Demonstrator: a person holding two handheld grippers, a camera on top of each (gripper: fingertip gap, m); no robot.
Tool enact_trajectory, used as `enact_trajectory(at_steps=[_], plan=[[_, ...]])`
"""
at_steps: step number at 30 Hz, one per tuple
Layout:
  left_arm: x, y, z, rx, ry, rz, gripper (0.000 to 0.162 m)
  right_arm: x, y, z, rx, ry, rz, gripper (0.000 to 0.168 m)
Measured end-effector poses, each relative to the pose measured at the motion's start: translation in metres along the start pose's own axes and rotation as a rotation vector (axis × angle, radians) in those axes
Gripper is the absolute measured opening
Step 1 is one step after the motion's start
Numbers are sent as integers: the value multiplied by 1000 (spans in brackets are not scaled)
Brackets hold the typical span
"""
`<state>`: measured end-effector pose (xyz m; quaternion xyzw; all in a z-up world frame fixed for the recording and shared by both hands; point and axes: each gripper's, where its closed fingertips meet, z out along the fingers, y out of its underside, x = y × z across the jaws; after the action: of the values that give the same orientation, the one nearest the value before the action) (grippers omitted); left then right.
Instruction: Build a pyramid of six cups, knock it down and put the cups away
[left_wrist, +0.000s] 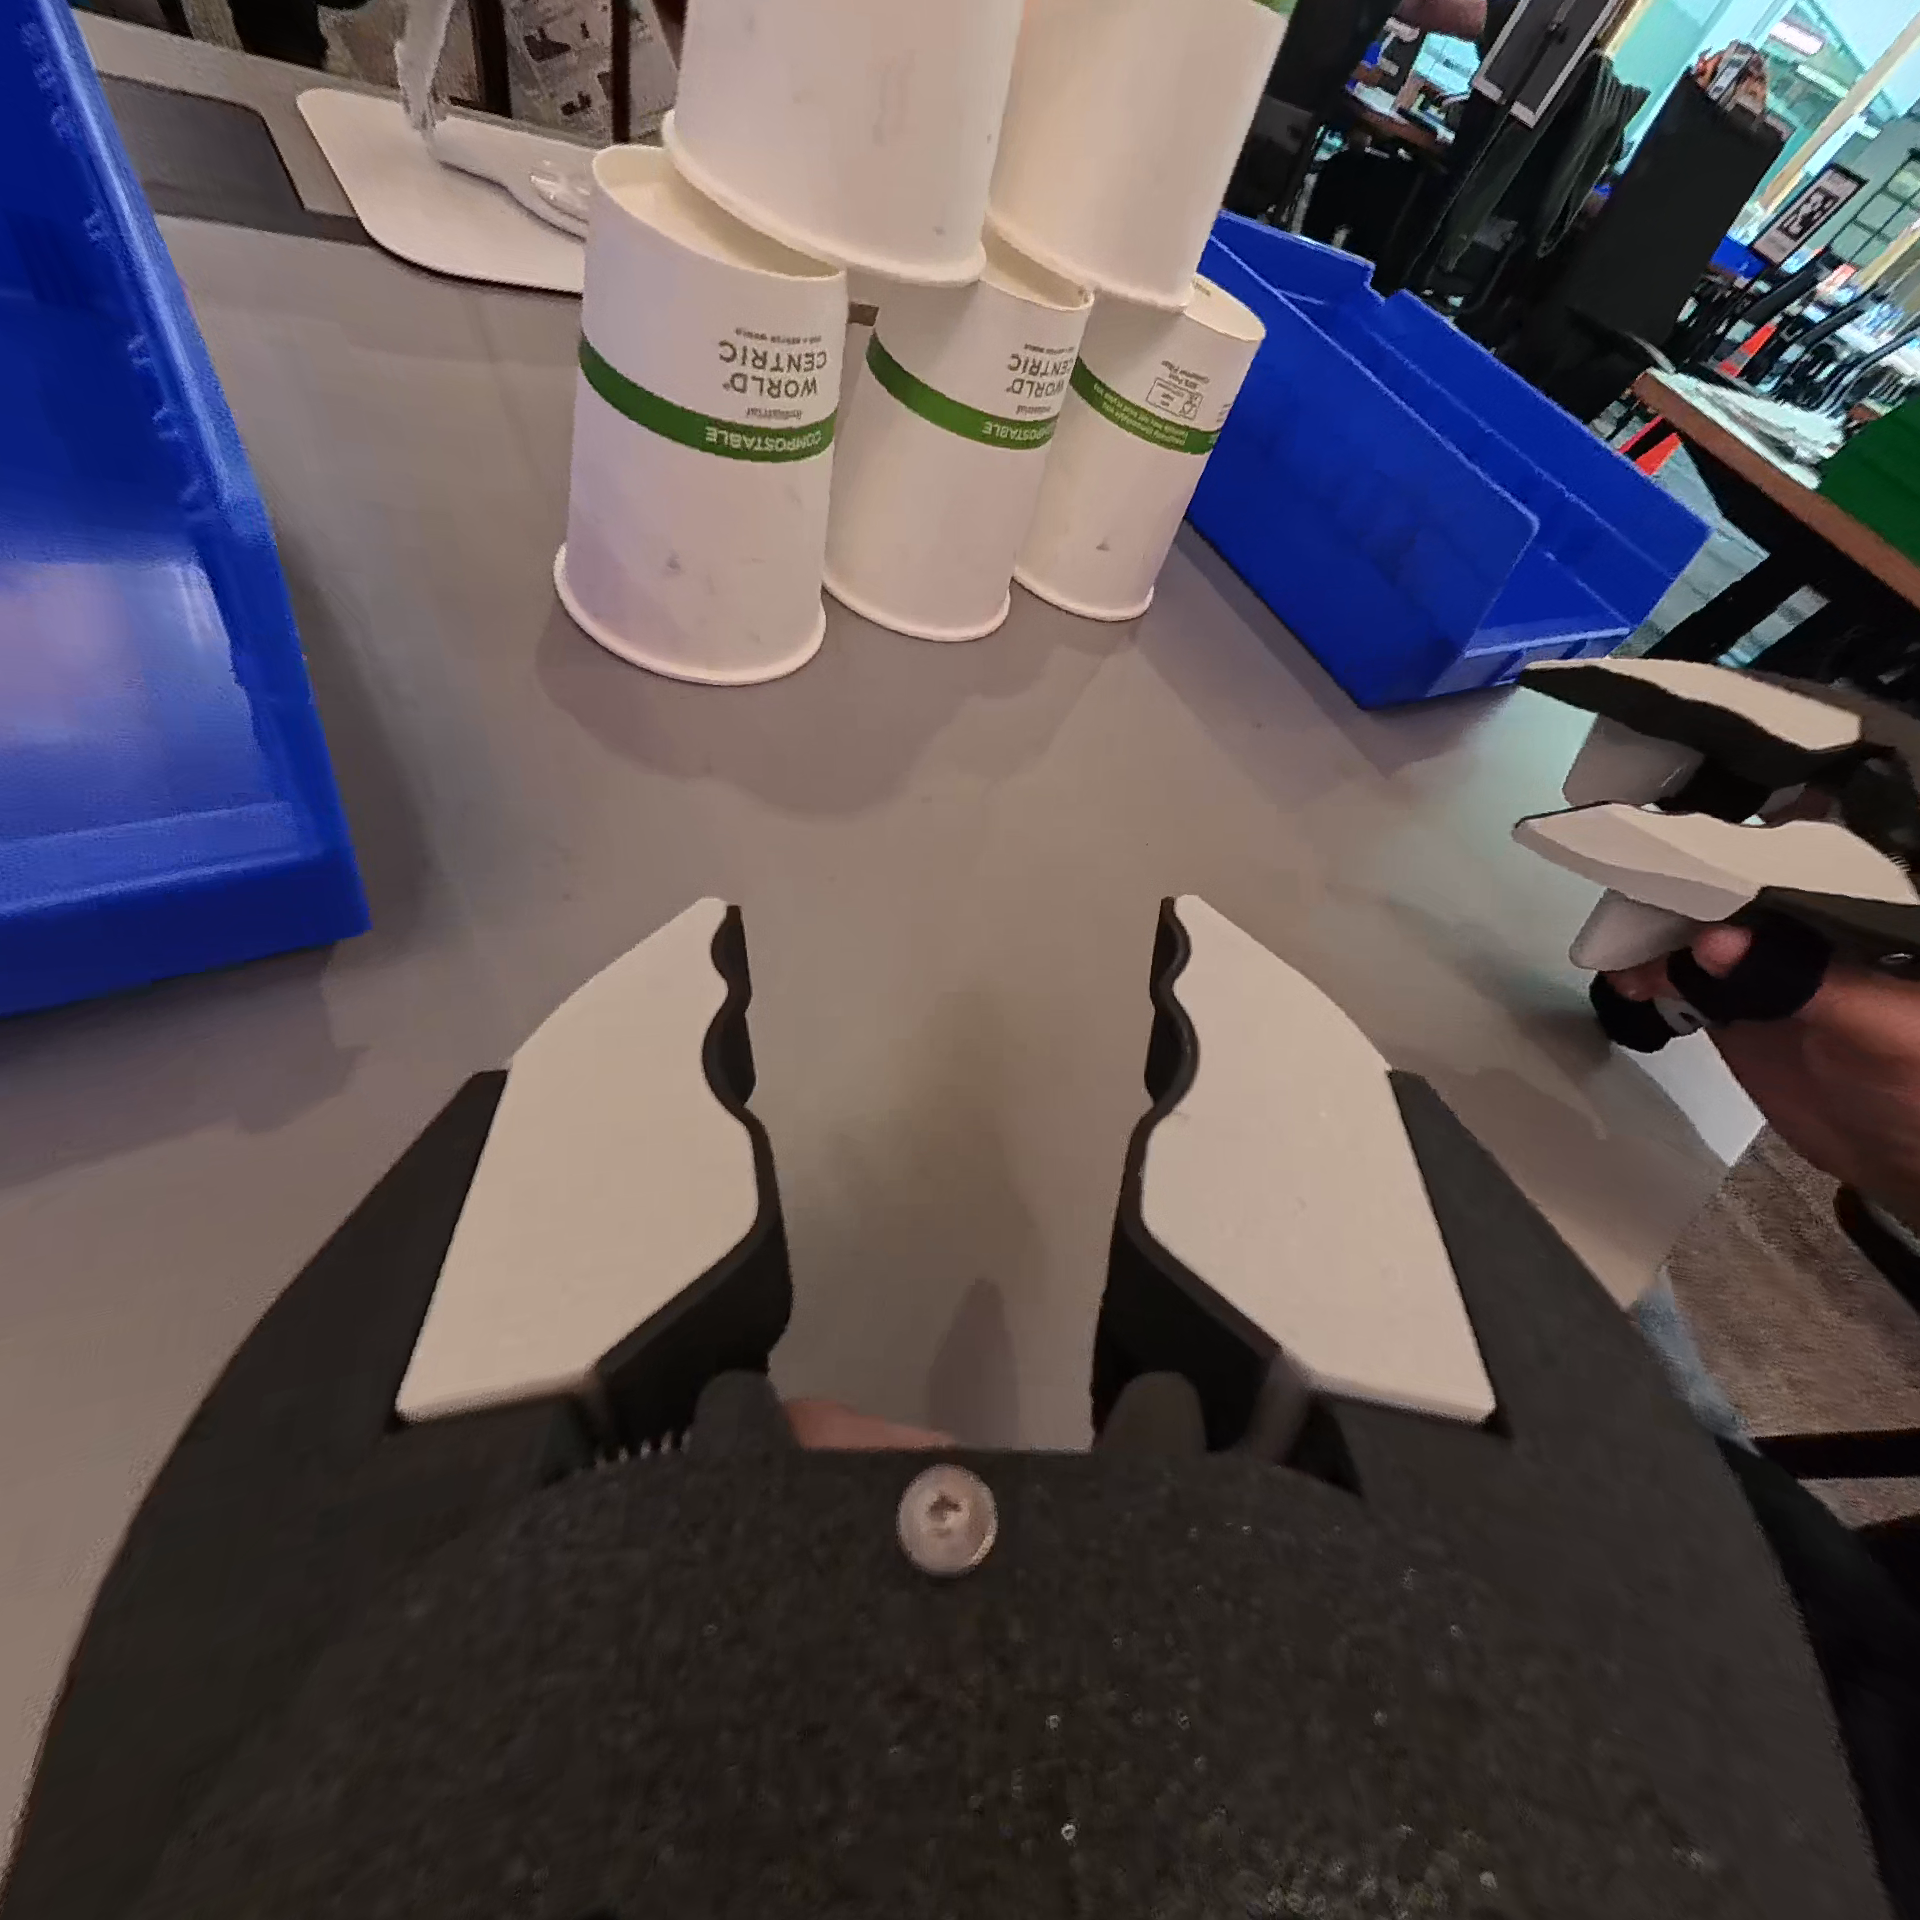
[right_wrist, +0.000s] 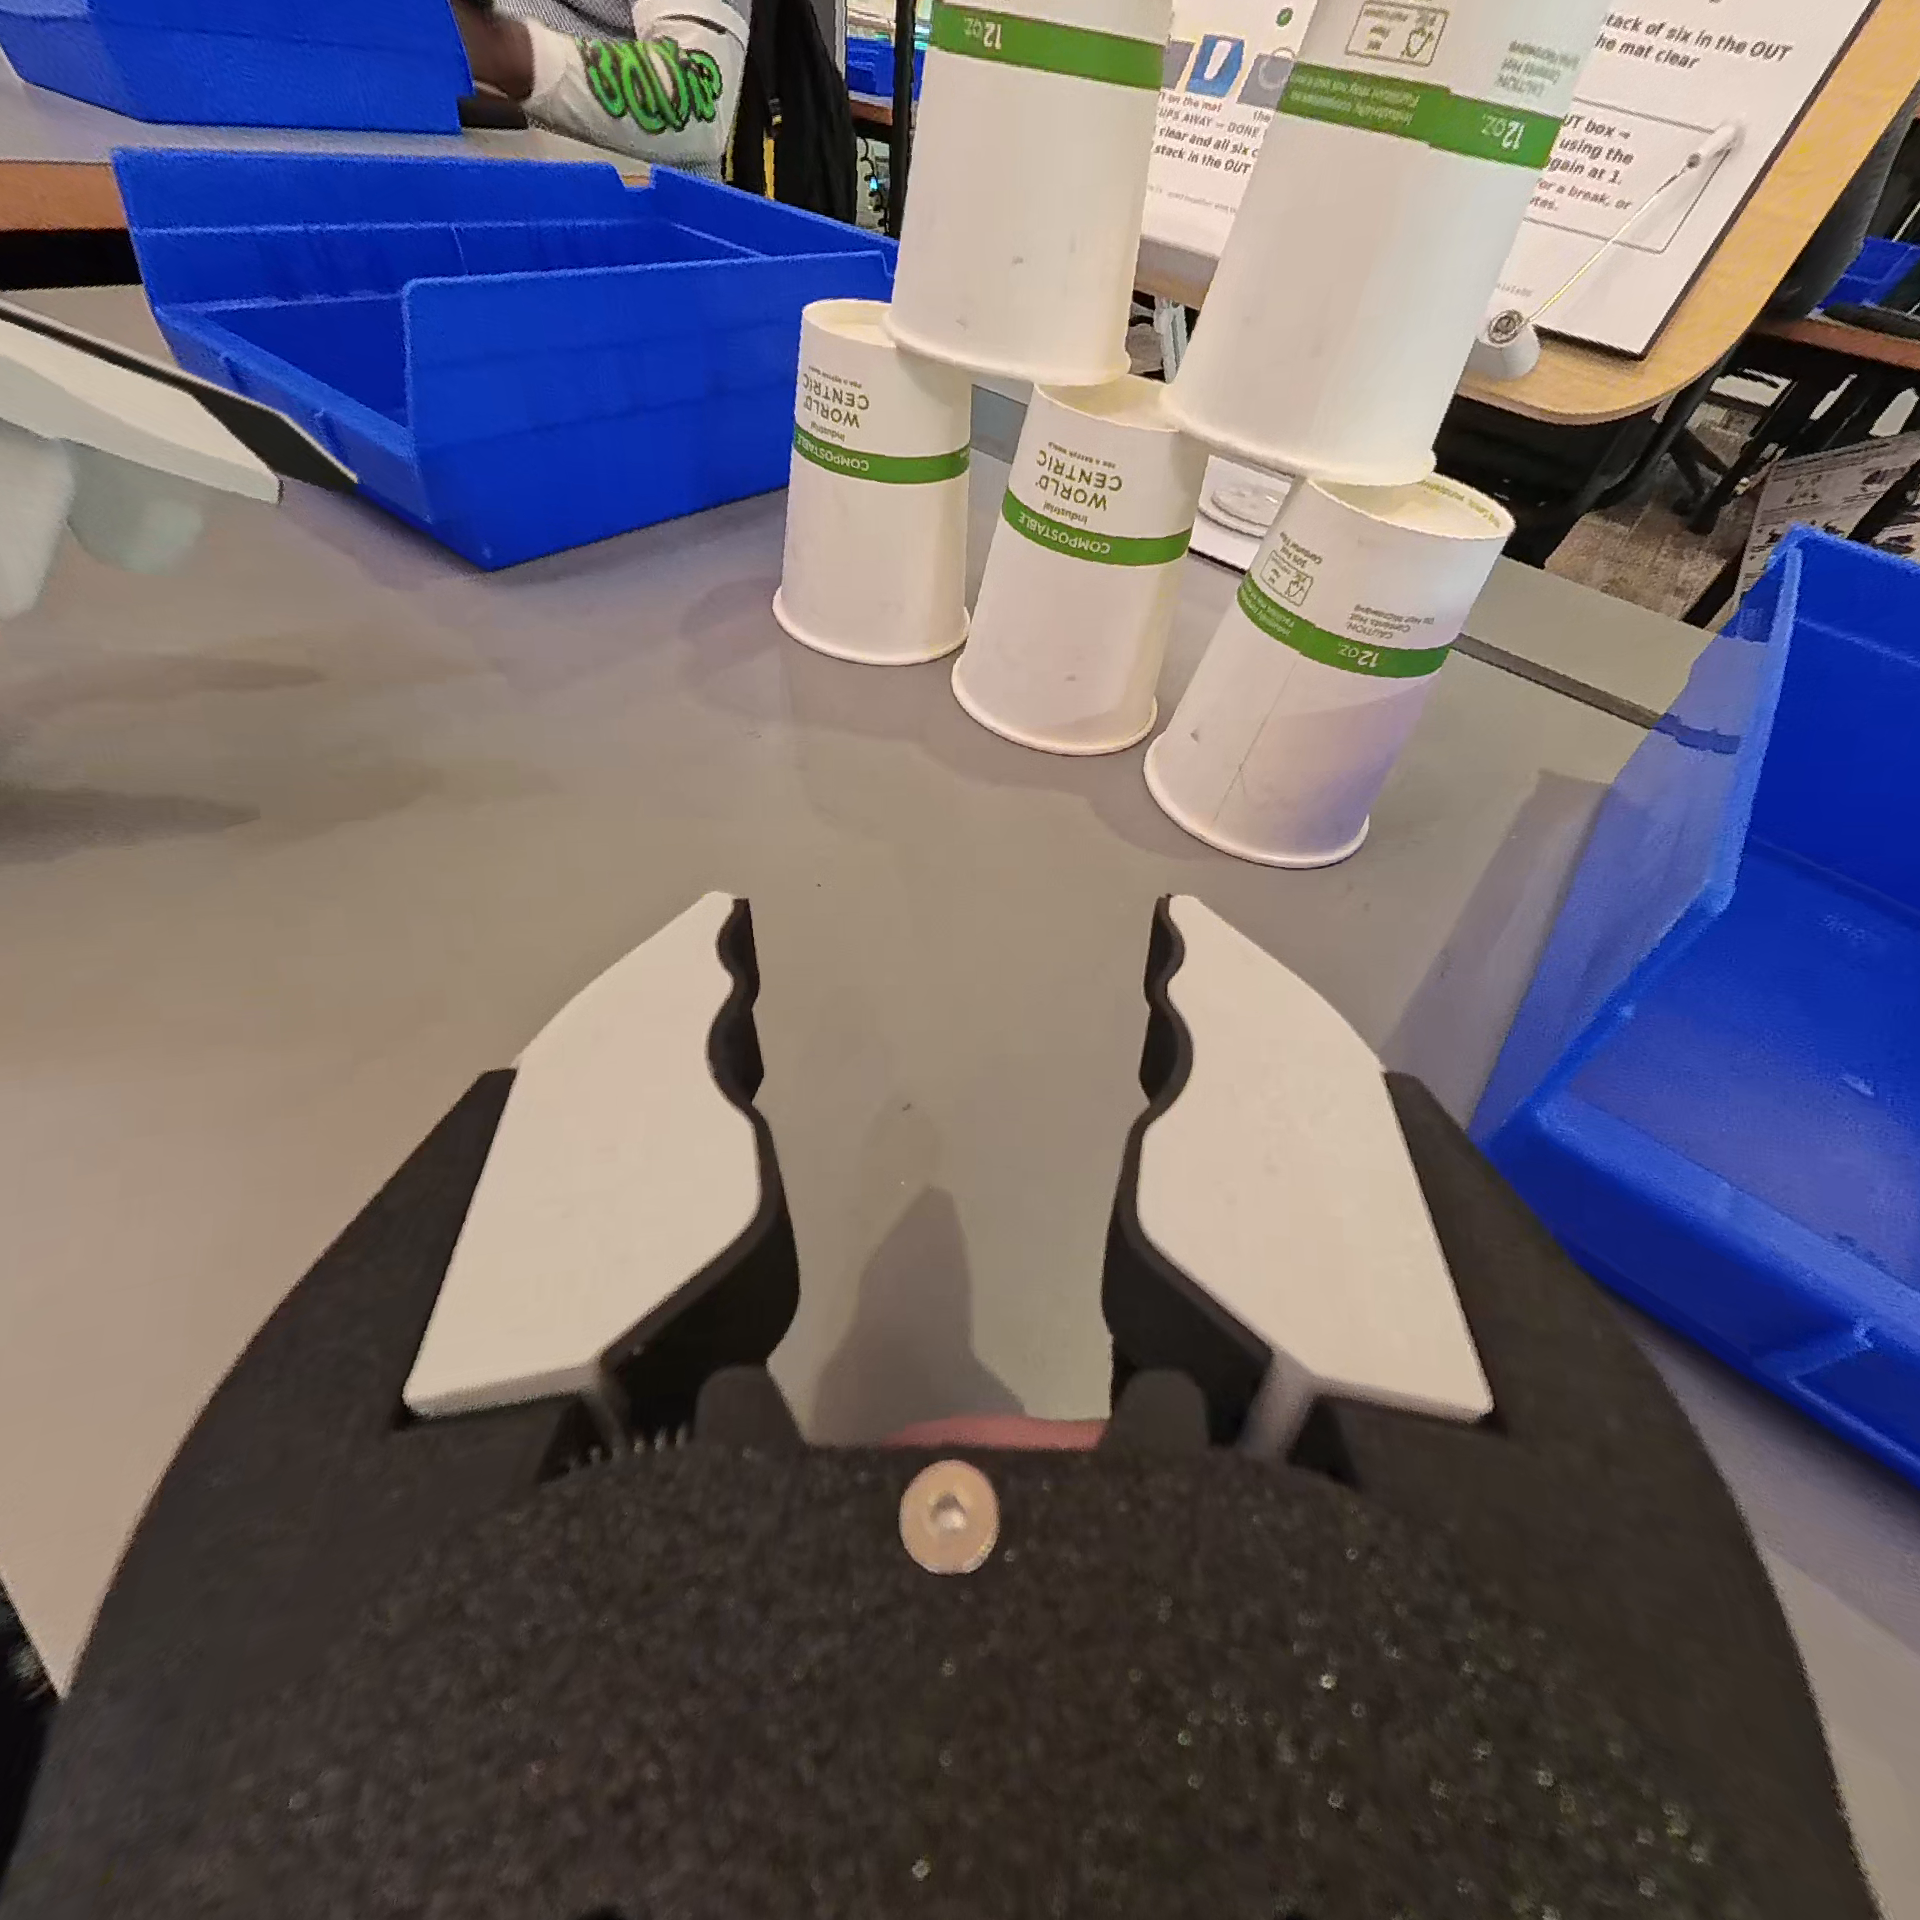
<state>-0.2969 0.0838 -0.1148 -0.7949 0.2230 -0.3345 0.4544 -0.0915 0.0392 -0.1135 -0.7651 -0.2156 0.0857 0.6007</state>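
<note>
White paper cups with green bands stand upside down on the grey table (left_wrist: 935, 810). Three bottom cups (left_wrist: 701, 457) (right_wrist: 1081, 582) form a row, and two second-row cups (left_wrist: 852, 125) (right_wrist: 1023, 197) rest on them; anything higher is cut off by the frame. My left gripper (left_wrist: 951, 914) is open and empty, low over the table short of the stack. My right gripper (right_wrist: 951, 909) is open and empty, also short of the stack. It also shows in the left wrist view (left_wrist: 1527, 753) at the right edge, held by a hand.
A blue bin (left_wrist: 156, 582) stands left of the stack and another blue bin (left_wrist: 1434, 488) right of it; both show in the right wrist view (right_wrist: 499, 343) (right_wrist: 1745, 1091). A white sign board (right_wrist: 1662, 187) stands behind the cups. A person's sleeve (right_wrist: 644, 73) is far behind.
</note>
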Motion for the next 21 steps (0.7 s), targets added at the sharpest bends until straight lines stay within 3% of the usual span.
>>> enact_trajectory(at_steps=[21], plan=[[4,7,4,-37,-18,78,74,-2,3,0,-32,13,-64,65]])
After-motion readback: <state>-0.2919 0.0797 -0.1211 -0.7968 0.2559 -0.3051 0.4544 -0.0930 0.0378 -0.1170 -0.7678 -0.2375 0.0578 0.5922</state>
